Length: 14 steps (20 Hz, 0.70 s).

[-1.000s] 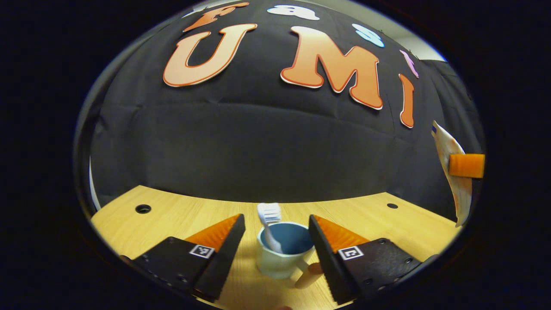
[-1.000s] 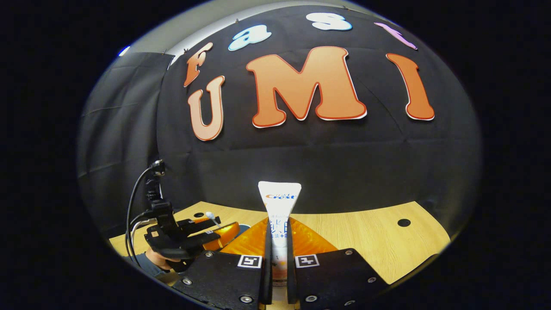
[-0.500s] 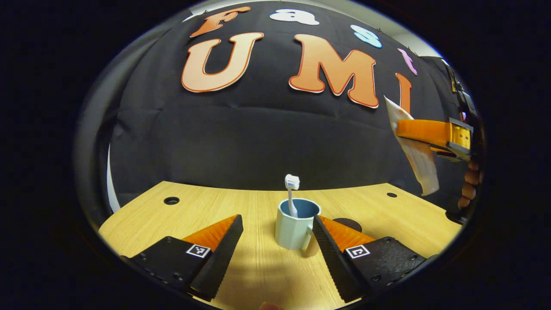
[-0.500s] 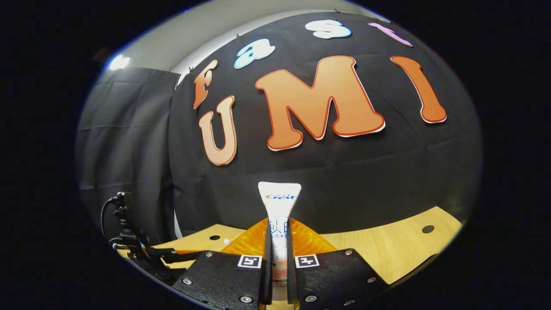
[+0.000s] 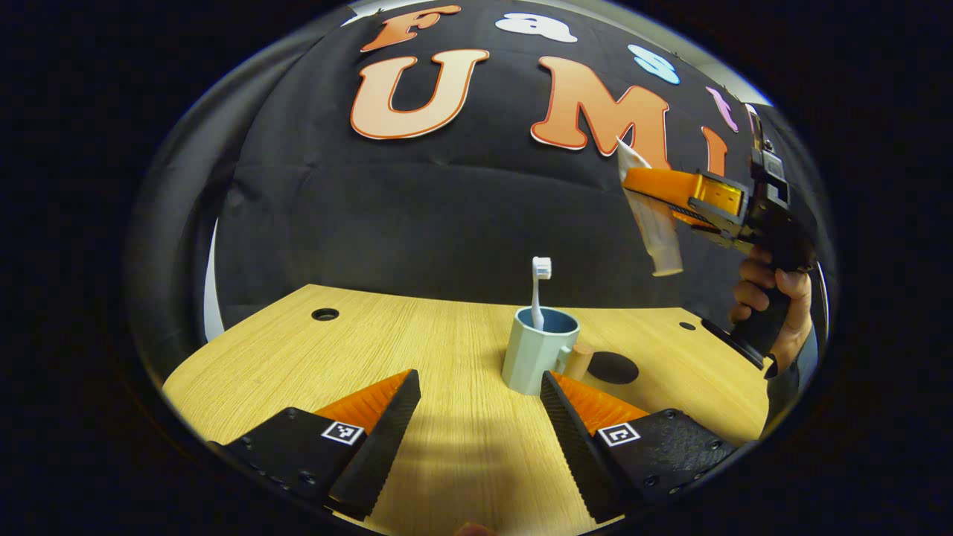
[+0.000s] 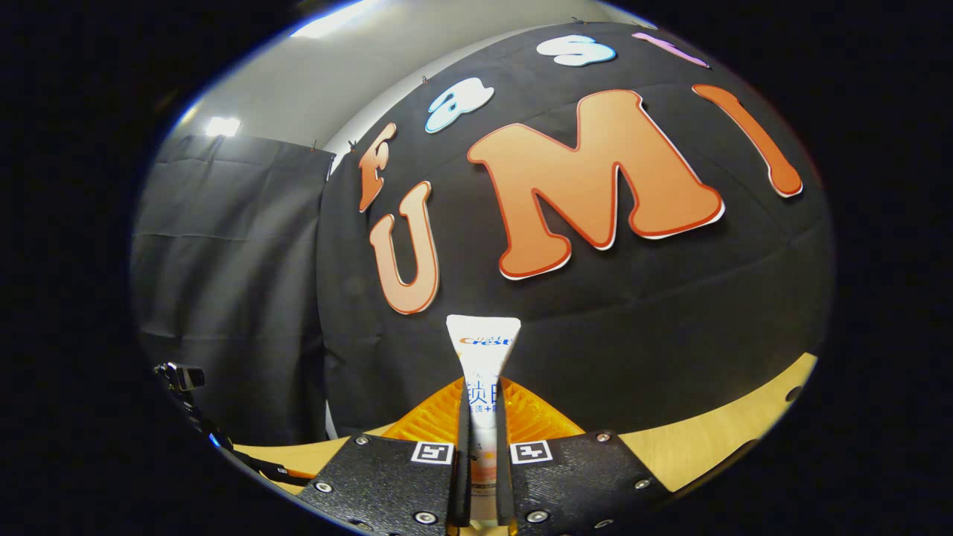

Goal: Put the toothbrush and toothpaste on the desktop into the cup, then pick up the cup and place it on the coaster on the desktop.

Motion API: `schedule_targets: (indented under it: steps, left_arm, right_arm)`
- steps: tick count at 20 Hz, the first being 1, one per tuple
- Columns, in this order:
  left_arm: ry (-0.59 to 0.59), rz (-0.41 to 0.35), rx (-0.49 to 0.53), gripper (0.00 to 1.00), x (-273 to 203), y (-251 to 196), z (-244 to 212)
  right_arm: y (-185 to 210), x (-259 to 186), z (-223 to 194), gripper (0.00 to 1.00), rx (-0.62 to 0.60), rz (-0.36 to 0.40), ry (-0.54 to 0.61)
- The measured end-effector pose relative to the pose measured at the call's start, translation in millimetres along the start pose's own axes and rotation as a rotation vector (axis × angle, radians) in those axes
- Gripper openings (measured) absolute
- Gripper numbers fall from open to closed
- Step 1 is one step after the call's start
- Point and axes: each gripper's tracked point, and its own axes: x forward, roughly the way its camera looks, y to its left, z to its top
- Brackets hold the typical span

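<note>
The toothpaste (image 6: 482,350) is clamped between my right claw (image 6: 480,417) fingers, held in the air above and to the side of the cup (image 5: 537,350), which stands on the table (image 5: 372,350) holding the toothbrush (image 5: 540,286), beside the dark coaster (image 5: 612,368). My left claw (image 5: 480,394) hangs open and empty. Next, I judge, I must lower the tube into the cup.

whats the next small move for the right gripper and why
Probably carry the toothpaste left and down until it hangs over the cup. The right gripper holds the tube in the air, up and to the right of the cup, where the toothbrush already stands. The left gripper is open and short of the cup.
</note>
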Motion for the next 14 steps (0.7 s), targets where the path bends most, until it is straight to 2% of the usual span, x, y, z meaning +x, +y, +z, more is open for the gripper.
schedule_targets:
  steps: [2,8,14]
  left_arm:
    - [0.006,0.007,-0.003,0.98,1.4,5.3,-4.4]
    - [0.024,0.003,-0.026,0.98,4.0,7.8,-14.8]
    - [0.063,0.001,-0.040,0.98,7.8,8.7,-27.5]
  right_arm:
    - [8.6,19.0,-13.8,0.13,0.019,0.031,-0.001]
    - [6.0,52.1,-68.3,0.13,-0.031,0.035,0.058]
    - [-22.4,56.9,-122.4,0.13,0.016,-0.017,0.166]
